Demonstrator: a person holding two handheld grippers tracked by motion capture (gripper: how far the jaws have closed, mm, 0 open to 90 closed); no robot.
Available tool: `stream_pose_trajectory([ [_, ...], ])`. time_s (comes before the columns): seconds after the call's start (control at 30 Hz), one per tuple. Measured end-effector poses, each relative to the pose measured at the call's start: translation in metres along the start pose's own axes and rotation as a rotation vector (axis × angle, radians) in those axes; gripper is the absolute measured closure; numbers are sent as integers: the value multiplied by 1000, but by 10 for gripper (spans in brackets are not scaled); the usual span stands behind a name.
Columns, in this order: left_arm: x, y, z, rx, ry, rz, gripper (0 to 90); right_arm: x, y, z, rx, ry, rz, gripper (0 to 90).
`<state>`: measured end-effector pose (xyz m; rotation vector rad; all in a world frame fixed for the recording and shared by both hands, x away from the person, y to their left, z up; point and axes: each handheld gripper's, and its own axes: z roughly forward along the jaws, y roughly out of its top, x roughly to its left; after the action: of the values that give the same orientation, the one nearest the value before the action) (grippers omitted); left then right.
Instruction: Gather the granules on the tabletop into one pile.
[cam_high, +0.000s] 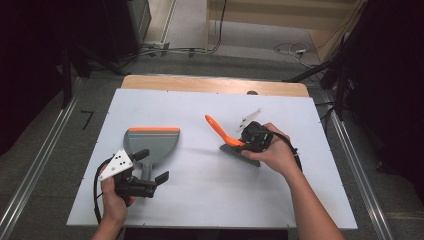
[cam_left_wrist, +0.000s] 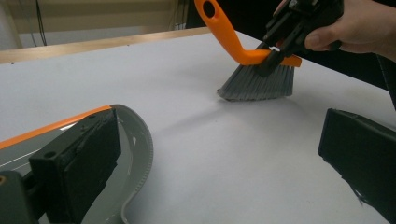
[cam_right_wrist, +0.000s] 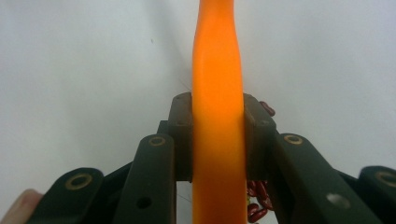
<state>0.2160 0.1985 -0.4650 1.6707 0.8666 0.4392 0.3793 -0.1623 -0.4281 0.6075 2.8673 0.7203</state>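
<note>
The brush (cam_high: 231, 142) stood bristles-down mid-table, its orange handle clamped in the right gripper (cam_high: 245, 141). The dustpan (cam_high: 151, 142) lay well apart to the left, with the left gripper (cam_high: 152, 176) gaping wide over its handle, not yet gripping. Sweeping looked barely begun.

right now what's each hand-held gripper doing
left hand-held gripper: open, holding nothing, beside the dustpan
right hand-held gripper: shut on the brush
</note>
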Motion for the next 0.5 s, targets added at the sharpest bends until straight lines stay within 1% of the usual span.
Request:
stream_pose_trajectory([
  [0.03, 0, 0, 0, 4, 1, 1, 0, 1, 1, -2, -14, -6, 14, 689],
  [0.07, -1, 0, 1, 5, 0, 3, 0, 2, 2, -5, -29, -10, 17, 689],
  [0.1, -1, 0, 1, 4, -2, 2, 0, 5, 4, -8, -40, -15, 34, 689],
  [0.13, -1, 0, 2, 5, -2, 4, 0, 7, 7, -9, -53, -8, 74, 688],
  [0.17, -2, 0, 2, 5, -3, 4, 0, 8, 10, -10, -71, 10, 120, 688],
  [0.2, -2, 0, 2, 5, -4, 5, 0, 9, 13, -9, -87, 28, 152, 689],
  [0.23, -2, 0, 2, 5, -4, 5, 0, 11, 16, -7, -92, 44, 193, 688],
  [0.27, -2, 0, 2, 5, -4, 5, 0, 12, 19, -3, -90, 59, 232, 688],
  [0.3, -2, 0, 2, 5, -3, 4, 0, 12, 21, 3, -78, 75, 261, 688],
  [0.37, -2, 0, 1, 2, -2, 3, 0, 12, 25, 19, -13, 110, 292, 689],
  [0.43, -1, 0, 0, 1, 0, 3, 0, 9, 24, 28, 25, 108, 309, 688],
  [0.5, 0, 0, -1, -1, -1, 3, 0, 1, 19, 27, 5, 109, 351, 689],
])
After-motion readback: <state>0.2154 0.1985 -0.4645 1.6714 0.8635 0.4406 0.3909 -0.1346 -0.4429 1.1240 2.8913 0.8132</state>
